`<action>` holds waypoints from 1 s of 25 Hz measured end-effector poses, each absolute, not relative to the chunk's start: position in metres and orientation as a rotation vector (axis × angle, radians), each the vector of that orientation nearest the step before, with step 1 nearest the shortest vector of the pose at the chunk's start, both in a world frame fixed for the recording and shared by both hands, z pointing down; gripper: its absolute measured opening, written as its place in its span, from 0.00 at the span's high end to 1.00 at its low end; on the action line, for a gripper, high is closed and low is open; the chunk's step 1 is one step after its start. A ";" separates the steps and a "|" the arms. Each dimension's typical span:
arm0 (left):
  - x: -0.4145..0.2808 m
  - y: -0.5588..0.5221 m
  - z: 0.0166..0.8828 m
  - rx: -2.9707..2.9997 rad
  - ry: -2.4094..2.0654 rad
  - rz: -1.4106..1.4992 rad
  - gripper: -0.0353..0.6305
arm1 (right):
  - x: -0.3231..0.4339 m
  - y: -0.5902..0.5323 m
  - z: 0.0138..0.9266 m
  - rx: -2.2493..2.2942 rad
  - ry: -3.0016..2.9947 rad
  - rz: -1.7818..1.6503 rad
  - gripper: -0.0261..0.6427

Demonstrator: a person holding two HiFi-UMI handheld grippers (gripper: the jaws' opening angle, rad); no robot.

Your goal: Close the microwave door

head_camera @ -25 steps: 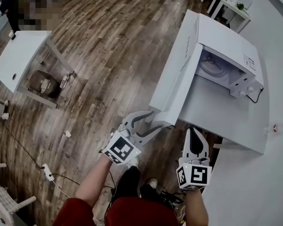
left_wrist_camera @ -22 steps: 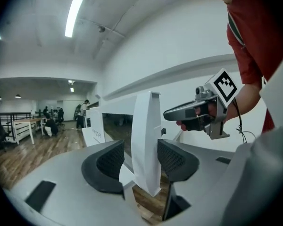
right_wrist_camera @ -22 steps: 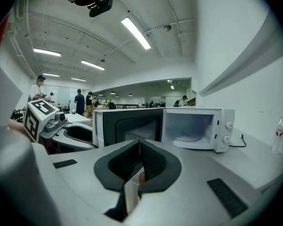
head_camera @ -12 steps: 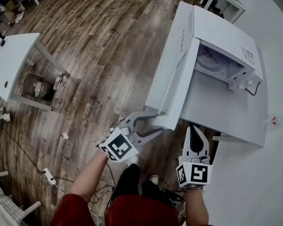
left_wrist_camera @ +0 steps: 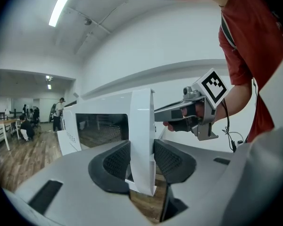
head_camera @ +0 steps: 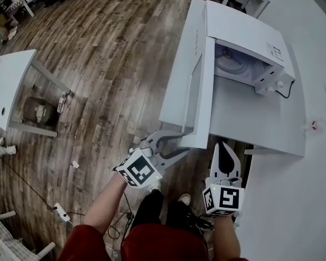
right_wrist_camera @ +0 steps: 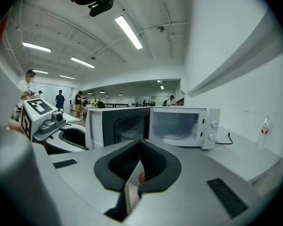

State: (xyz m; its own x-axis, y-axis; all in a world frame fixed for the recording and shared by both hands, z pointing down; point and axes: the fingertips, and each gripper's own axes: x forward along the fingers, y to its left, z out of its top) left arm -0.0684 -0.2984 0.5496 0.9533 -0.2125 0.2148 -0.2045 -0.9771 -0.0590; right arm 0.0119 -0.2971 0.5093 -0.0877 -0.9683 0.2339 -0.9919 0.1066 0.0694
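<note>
The white microwave (head_camera: 244,42) stands on a white table (head_camera: 261,129) with its door (head_camera: 187,86) swung wide open toward me. My left gripper (head_camera: 180,142) is at the door's free lower corner. In the left gripper view the door's edge (left_wrist_camera: 141,135) stands between the jaws, which are closing, and both pads touch it. My right gripper (head_camera: 224,145) hovers shut over the table's near edge, right of the door, holding nothing. The right gripper view shows the door (right_wrist_camera: 118,126) and the lit microwave cavity (right_wrist_camera: 179,126) ahead of its gripper (right_wrist_camera: 140,161).
A small bottle (head_camera: 313,126) stands by the wall on the right. Another white table (head_camera: 5,86) with a brown bag (head_camera: 38,113) under it is at the left. A power strip and cable (head_camera: 60,213) lie on the wood floor.
The door has swung a little toward the microwave with my left gripper at its edge, and those jaws have narrowed onto it. The right gripper has barely moved.
</note>
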 end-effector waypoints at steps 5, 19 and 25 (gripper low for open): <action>-0.035 -0.287 0.548 -3.059 0.278 -0.365 0.70 | 0.047 -0.284 0.506 2.025 -2.124 0.172 0.92; 0.086 -0.288 0.542 -3.053 0.506 -0.371 0.73 | 0.173 -0.266 0.499 2.034 -2.160 0.186 0.92; 0.129 -0.301 0.542 -3.037 0.713 -0.359 0.73 | 0.224 -0.269 0.494 2.012 -2.205 0.173 0.92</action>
State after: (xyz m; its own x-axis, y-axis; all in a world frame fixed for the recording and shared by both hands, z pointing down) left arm 0.1286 -0.3009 0.5422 0.8705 -0.4397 0.2210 -0.4393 -0.8967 -0.0536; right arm 0.2238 -0.2685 0.4938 -0.0884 -0.9780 0.1888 -0.9955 0.0932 0.0165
